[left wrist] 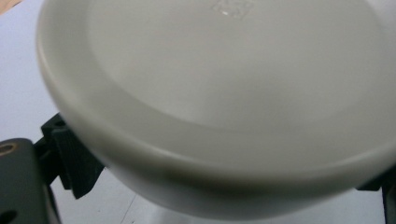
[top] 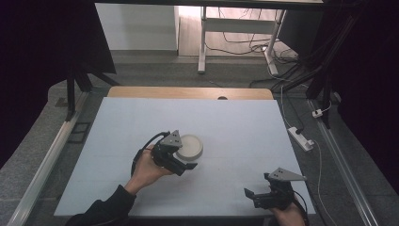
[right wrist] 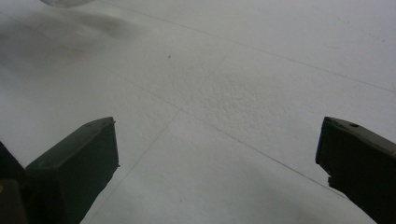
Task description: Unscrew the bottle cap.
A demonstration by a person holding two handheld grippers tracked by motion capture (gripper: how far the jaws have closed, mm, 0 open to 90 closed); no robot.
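Note:
A white bowl (top: 190, 145) sits bottom-up near the middle of the pale table (top: 235, 122). In the left gripper view the bowl (left wrist: 224, 84) is very close, with a small stamp on its flat base. My left gripper (top: 184, 155) is shut on it, one black jaw on each side of its thick rim; the bowl hides the jaw tips (left wrist: 224, 182). A hand holds this gripper from the lower left. My right gripper (top: 258, 184) hovers near the table's front right corner, open, with bare table between its fingers (right wrist: 217, 154).
A wooden strip (top: 188, 92) runs along the table's far edge. On the floor to the right lie a white power strip (top: 301, 138) and cables. A white desk frame (top: 202, 42) stands behind, and dark curtains hang on both sides.

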